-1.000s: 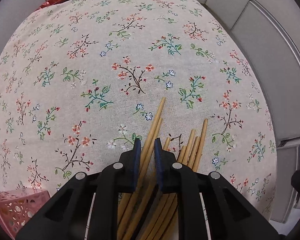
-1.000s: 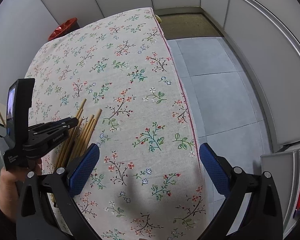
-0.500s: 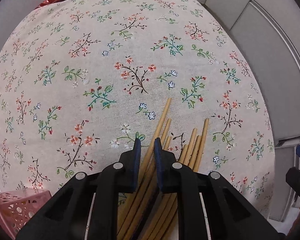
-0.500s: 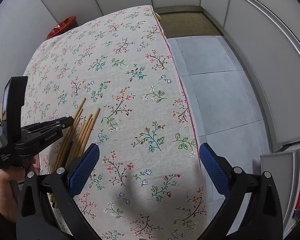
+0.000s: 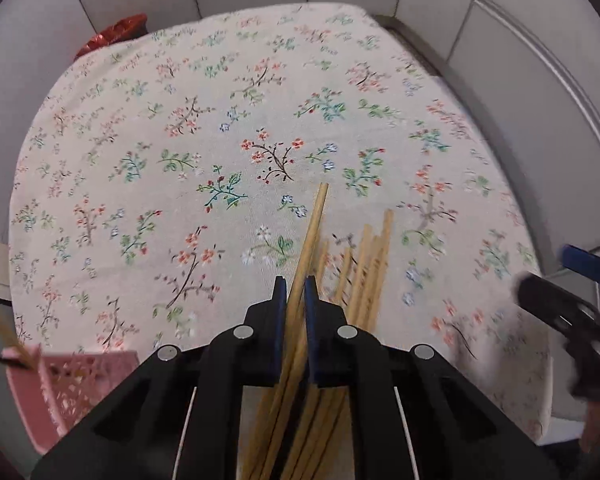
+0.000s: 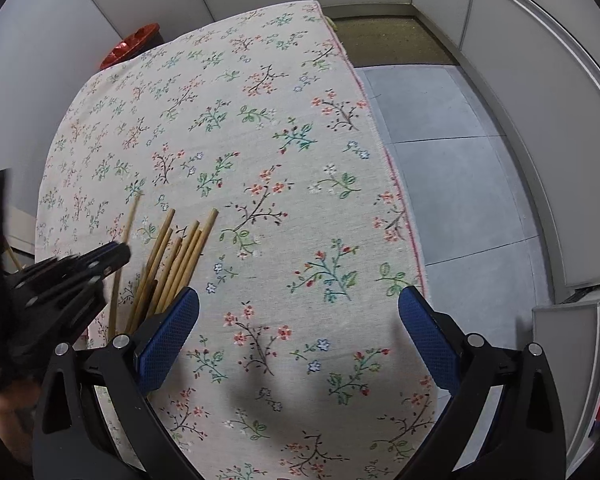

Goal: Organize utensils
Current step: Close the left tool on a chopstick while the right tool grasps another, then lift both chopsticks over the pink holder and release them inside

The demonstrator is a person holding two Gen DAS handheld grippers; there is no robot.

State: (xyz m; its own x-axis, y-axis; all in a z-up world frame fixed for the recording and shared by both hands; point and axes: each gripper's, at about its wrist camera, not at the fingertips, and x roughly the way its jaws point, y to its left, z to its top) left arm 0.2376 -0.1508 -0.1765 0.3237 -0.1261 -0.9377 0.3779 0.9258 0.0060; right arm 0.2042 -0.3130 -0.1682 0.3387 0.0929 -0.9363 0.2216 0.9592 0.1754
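Several bamboo chopsticks (image 5: 370, 256) lie in a loose pile on the floral tablecloth (image 5: 180, 160). My left gripper (image 5: 296, 280) hangs just above the pile, its jaws closing with the blue pads pressed on a single chopstick (image 5: 314, 220). That chopstick juts forward, lifted off the others. The right wrist view shows the same left gripper (image 6: 112, 254) and its chopstick (image 6: 130, 216) to the left of the pile (image 6: 180, 256). My right gripper (image 6: 298, 312) stands wide open over bare cloth to the right of the pile, with nothing between its pads.
A pink perforated basket (image 5: 60, 384) sits at the lower left with chopsticks sticking out of it. A red object (image 6: 132, 42) stands beyond the table's far corner. The table's right edge (image 6: 396, 184) drops to a grey tiled floor (image 6: 460, 180).
My left gripper has risen and drawn back with one chopstick pinched, lifting it away from the pile. The right gripper has stayed where it was, still open.
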